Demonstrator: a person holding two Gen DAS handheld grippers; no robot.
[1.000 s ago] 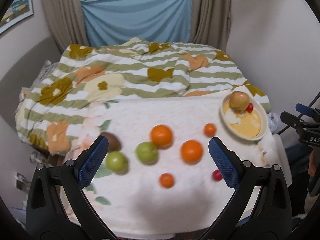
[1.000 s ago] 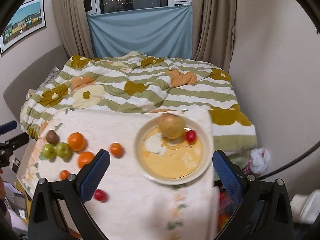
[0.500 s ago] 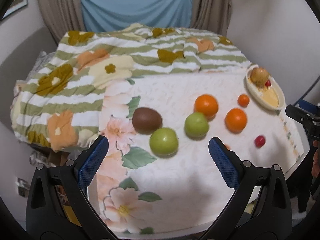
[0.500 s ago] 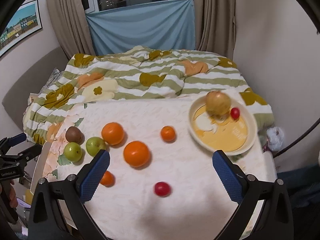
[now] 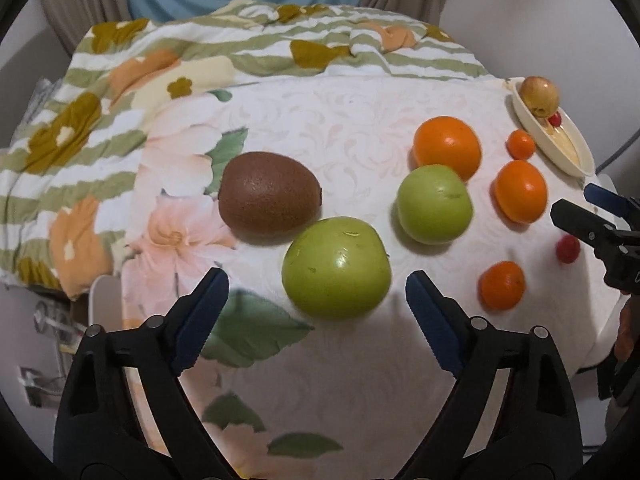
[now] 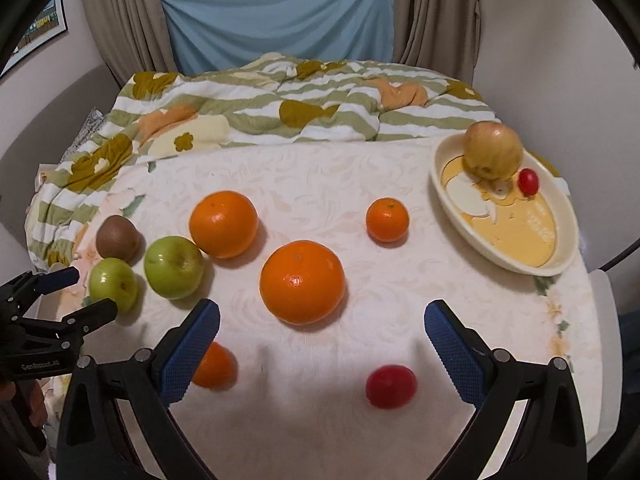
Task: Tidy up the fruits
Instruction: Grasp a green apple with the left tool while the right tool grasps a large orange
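L jaws closing, empty, R wide, empty; kiwi [image 5: 270, 196] long axis across view.

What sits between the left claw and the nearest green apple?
Nothing visible. The left claw, closing, has only bare tablecloth between it and the green apple; the kiwi lies beyond, to the side.

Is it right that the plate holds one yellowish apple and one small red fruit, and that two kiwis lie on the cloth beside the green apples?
Not quite: only one kiwi lies beside the green apples, as the right wrist view shows. The plate does hold one yellowish apple and one small red fruit.
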